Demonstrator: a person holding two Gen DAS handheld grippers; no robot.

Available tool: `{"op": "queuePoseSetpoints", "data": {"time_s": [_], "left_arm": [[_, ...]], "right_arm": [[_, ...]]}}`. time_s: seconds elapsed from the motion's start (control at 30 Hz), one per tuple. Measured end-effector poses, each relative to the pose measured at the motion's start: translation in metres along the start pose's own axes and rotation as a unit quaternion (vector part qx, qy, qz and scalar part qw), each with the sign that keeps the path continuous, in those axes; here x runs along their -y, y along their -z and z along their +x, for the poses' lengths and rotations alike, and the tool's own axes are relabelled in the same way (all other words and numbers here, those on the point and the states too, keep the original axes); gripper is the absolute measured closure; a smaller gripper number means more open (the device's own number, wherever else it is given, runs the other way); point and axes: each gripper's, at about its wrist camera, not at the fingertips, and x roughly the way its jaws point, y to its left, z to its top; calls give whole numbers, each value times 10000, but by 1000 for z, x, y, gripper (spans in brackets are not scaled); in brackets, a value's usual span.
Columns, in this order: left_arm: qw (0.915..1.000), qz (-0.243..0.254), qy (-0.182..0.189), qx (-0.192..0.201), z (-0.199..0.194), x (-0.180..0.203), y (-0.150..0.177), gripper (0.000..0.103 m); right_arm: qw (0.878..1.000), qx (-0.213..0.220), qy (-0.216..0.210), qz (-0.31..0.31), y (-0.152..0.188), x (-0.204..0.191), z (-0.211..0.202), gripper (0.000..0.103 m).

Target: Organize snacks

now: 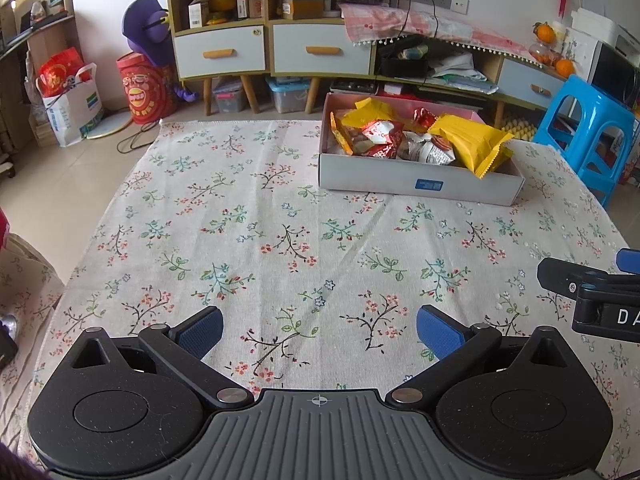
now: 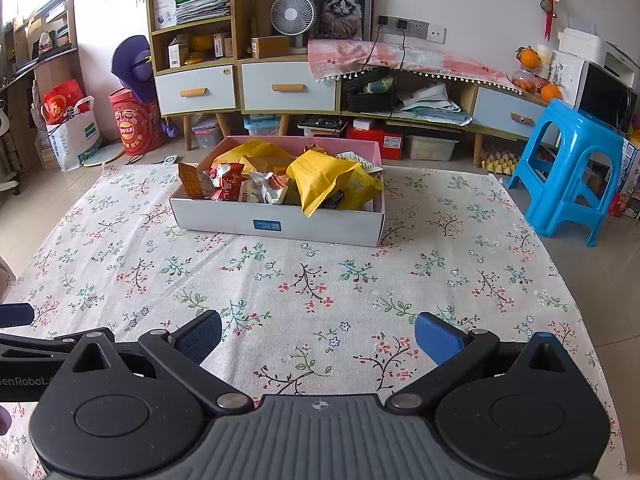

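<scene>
Floral cloth covers the table (image 2: 280, 280), and on its far side sits a shallow box (image 2: 280, 224), well ahead of both grippers, its long side running left to right. It is heaped with snacks: a big yellow bag (image 2: 320, 180) slanting over the near rim, and a red packet (image 2: 224, 182) toward the left end. Packets underneath are buried and hard to tell apart. The left gripper (image 1: 319, 332) and right gripper (image 2: 318, 338) hover low over bare cloth, fingers spread wide, holding nothing. Each gripper is only partly seen at the other view's edge.
</scene>
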Motion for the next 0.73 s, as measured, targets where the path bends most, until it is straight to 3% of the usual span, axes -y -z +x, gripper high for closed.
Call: {"op": "queuePoseSetpoints", "data": {"time_s": [0.73], "left_arm": [[9999, 79, 92, -31, 2, 1, 2, 0]], "right_arm": [[10000, -2, 0, 1, 0, 0, 0, 9]]}}
